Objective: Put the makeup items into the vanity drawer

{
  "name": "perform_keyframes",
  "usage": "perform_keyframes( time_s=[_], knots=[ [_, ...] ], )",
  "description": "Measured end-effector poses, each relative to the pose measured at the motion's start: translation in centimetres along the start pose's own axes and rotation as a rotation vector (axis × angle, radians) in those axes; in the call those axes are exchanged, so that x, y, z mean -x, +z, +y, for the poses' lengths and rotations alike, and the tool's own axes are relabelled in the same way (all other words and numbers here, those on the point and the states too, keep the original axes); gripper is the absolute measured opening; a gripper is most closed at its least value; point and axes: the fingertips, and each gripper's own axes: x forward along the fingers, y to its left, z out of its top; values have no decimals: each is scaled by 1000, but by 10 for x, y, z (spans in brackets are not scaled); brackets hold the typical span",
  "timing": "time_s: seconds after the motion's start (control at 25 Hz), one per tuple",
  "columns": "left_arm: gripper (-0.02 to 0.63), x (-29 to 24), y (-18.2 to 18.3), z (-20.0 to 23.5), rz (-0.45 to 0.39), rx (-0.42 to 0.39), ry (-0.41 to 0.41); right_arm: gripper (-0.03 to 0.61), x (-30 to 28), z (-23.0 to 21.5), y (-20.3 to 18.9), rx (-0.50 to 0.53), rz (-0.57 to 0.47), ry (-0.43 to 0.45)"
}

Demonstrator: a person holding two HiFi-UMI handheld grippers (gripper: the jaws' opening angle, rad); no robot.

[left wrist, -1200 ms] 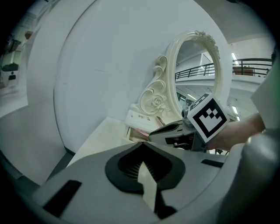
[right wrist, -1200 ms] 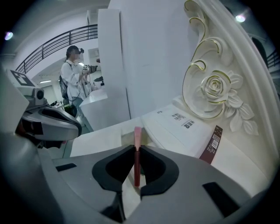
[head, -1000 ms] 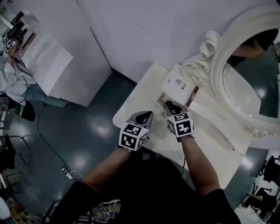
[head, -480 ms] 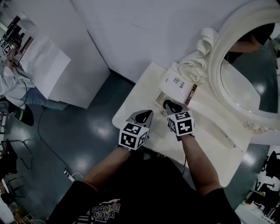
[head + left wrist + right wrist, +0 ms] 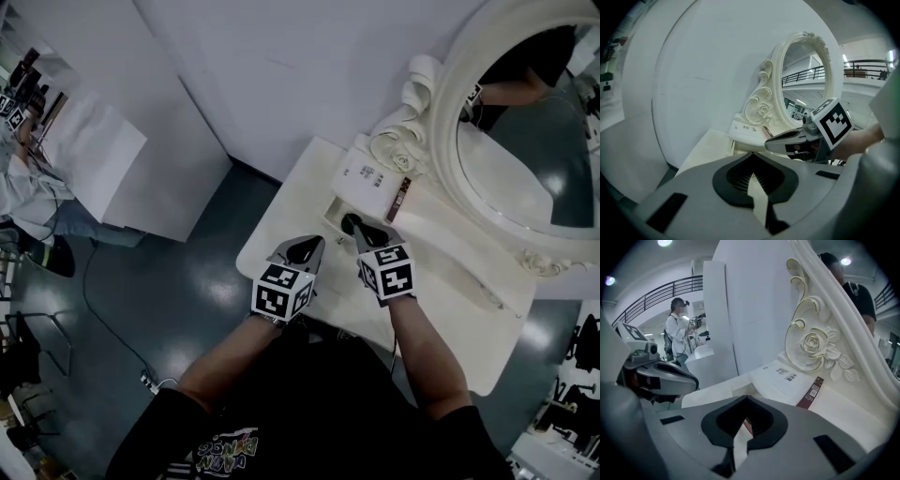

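1. The left gripper has its jaws closed to a thin slit. Only the pale table shows through the slit, so it holds nothing. It hovers over the front of the table, beside the right one.
2. The right gripper is closed to the same thin slit. A reddish sliver shows in the slit, and I cannot tell if it is a thing held or something lying below. In the head view its tips are over a small rectangular recess in the table top, which is maybe the drawer.
3. The makeup items lie behind this recess, at the foot of the frame. They are a flat white box with small print and a slim dark red pack just beside its right edge, seemingly touching it. Neither is in the drawer yet.
4. The box looks like thin card. It is probably light and stiff enough to lift, but easy to dent. I would take it across its short width near one edge, with soft pressure.
5. The pack seems glossy and narrow, so it may slip or turn. A hold across the middle of its long sides is safer.
6. The table is smooth, cream-coloured and hard. The frame is carved with a rose and scrolls and has thin gold lines. The mirror is oval glass.
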Motion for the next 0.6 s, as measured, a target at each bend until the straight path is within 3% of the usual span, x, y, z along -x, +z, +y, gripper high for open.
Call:
perform_keyframes(
  time_s=[0.6],
  knots=[
    [8, -8, 15, -51, -3, -86, -85, 28, 79, -36, -1, -101, -116, -114]
  ],
)
